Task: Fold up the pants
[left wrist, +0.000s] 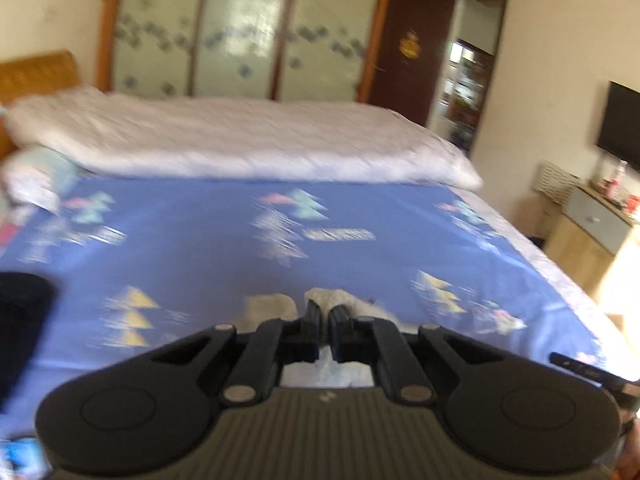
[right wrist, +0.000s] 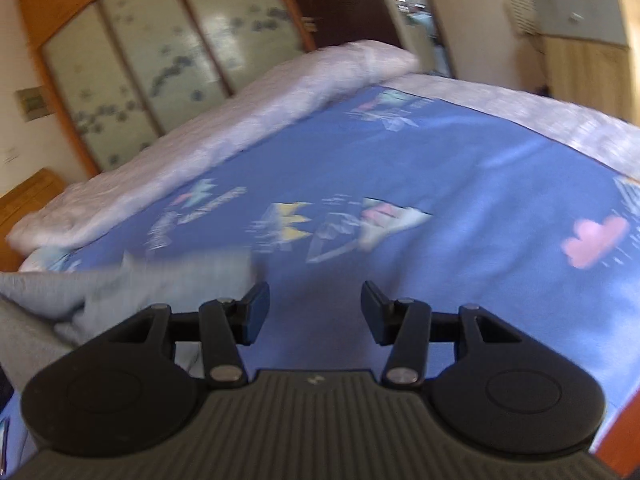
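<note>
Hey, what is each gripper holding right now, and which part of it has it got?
The left gripper is shut on pale fabric, likely the pants; which part is hidden. The right gripper is open and holds nothing; grey cloth lies beside it.

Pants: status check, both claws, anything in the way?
Left claw shut on pale cloth, likely the pants. Right claw open, empty, grey fabric beside it. Bedsheet ahead unobstructed.
</note>
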A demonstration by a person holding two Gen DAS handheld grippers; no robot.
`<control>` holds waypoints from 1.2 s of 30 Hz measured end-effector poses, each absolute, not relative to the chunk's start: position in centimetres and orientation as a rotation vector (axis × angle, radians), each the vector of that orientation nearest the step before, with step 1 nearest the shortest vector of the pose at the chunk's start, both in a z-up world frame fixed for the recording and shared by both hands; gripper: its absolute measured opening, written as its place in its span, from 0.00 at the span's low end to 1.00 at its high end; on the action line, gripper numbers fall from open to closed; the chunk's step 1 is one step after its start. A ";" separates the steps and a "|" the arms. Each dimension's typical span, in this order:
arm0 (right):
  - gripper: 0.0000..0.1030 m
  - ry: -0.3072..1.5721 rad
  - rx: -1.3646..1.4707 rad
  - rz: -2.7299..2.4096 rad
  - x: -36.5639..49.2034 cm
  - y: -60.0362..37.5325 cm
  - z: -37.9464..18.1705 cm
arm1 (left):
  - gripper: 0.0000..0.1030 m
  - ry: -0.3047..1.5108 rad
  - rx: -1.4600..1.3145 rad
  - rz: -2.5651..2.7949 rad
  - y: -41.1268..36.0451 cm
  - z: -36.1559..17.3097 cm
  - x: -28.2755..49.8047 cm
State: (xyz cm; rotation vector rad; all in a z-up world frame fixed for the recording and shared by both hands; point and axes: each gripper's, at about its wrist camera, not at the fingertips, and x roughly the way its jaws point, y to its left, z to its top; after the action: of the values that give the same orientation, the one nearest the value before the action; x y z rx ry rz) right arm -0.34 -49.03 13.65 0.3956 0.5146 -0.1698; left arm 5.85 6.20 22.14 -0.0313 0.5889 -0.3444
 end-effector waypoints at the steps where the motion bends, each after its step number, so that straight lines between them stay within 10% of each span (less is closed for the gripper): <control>1: 0.55 0.510 0.386 -0.132 0.1 -48.2 14.0 | 0.04 0.572 -0.015 -0.321 6.7 22.6 5.3; 10: 0.86 0.741 0.418 0.335 10.4 -35.2 10.6 | 0.05 0.470 0.015 -0.289 10.4 27.3 0.8; 11: 0.73 0.806 0.423 0.337 11.6 -33.6 9.1 | 0.05 0.454 0.028 -0.280 10.8 27.5 1.0; 13: 0.11 0.886 0.352 0.339 13.2 -30.8 7.4 | 0.05 0.421 0.058 -0.236 11.1 29.2 0.9; 14: 0.08 0.867 0.320 0.309 13.3 -30.1 7.8 | 0.05 0.414 0.074 -0.223 11.0 29.9 1.5; 25: 0.08 0.249 0.226 0.050 4.4 -42.5 25.0 | 0.05 0.081 0.358 -0.273 0.3 40.2 7.3; 27: 0.08 0.211 0.231 -0.032 2.7 -44.8 25.7 | 0.11 0.065 0.415 -0.334 -4.2 39.1 8.7; 30: 0.12 0.229 0.244 -0.162 2.2 -47.0 24.7 | 0.45 0.127 0.540 -0.366 -10.5 35.0 11.9; 36: 0.14 0.411 0.207 -0.288 1.4 -48.9 19.4 | 0.37 0.375 0.539 -0.394 -11.9 27.3 14.7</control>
State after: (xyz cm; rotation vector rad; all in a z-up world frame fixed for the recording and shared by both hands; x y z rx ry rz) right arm 1.39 -48.88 19.38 0.2069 0.4113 -0.2879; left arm 14.66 -11.86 27.27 0.5389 0.3753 -0.3935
